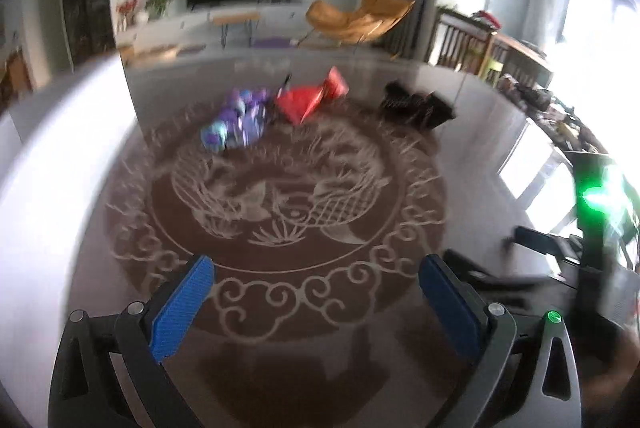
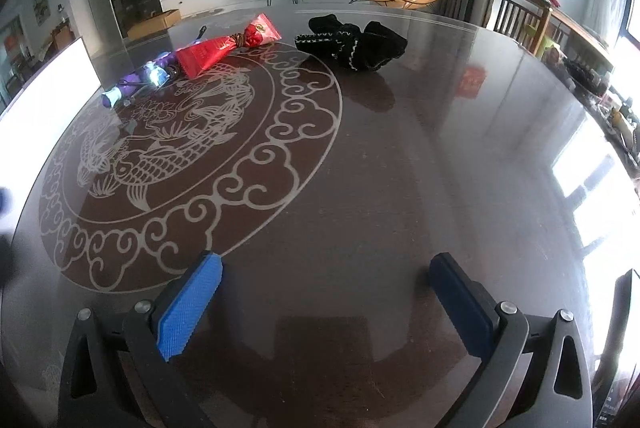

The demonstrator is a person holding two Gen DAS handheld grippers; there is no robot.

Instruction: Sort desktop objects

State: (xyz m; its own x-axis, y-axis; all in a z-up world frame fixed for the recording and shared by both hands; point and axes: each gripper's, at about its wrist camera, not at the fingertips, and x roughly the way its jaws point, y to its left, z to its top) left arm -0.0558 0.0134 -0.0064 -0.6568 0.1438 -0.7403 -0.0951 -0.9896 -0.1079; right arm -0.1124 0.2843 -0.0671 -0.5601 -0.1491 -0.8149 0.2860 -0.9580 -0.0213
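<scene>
On the round glass-topped table [image 2: 400, 148] lie three things at the far side: a purple and blue folded item [image 2: 140, 78], a red wrapped package [image 2: 224, 46] and a black knitted item [image 2: 352, 42]. They also show, blurred, in the left wrist view: the purple item [image 1: 240, 118], the red package [image 1: 308, 98], the black item [image 1: 416, 104]. My left gripper [image 1: 316, 268] is open and empty above the table's fish pattern. My right gripper [image 2: 326, 266] is open and empty over the near part of the table.
A white board [image 2: 44, 96] stands at the table's left edge. A dark device with a green light [image 1: 600, 200] sits at the right in the left wrist view. Chairs [image 2: 516, 12] and a cluttered side table [image 2: 592, 68] stand to the right.
</scene>
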